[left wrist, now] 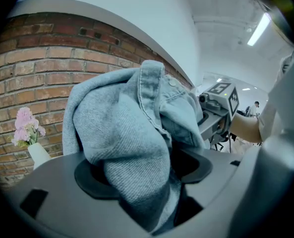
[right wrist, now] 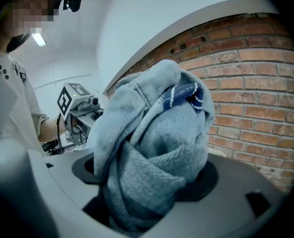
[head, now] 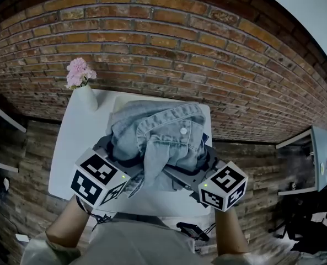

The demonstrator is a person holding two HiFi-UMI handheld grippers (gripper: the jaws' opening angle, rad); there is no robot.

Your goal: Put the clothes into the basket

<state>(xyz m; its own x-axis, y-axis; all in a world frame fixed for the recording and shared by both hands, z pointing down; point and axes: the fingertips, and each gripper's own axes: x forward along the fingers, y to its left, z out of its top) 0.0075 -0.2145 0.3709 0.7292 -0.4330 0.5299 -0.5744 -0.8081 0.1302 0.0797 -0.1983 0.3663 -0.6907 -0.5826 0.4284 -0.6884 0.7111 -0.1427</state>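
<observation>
A bundle of clothes point(head: 163, 134) hangs above the white table point(head: 75, 148), held from both sides. On top is a light blue denim garment point(left wrist: 156, 98) with a collar and a white button. A grey knit piece point(right wrist: 166, 133) with a navy stripe is wrapped into it. My left gripper point(head: 114, 152) is shut on the bundle's left side, with cloth filling the space between its pads point(left wrist: 142, 175). My right gripper point(head: 206, 160) is shut on the right side, its jaws packed with grey knit point(right wrist: 147, 182). I see no basket for certain.
A white vase point(head: 87, 98) with pink flowers point(head: 79, 73) stands at the table's back left corner. A pale rectangular edge point(head: 124, 99) shows behind the bundle. A brick wall point(head: 169, 43) rises right behind the table. White furniture edges sit at the far left and right.
</observation>
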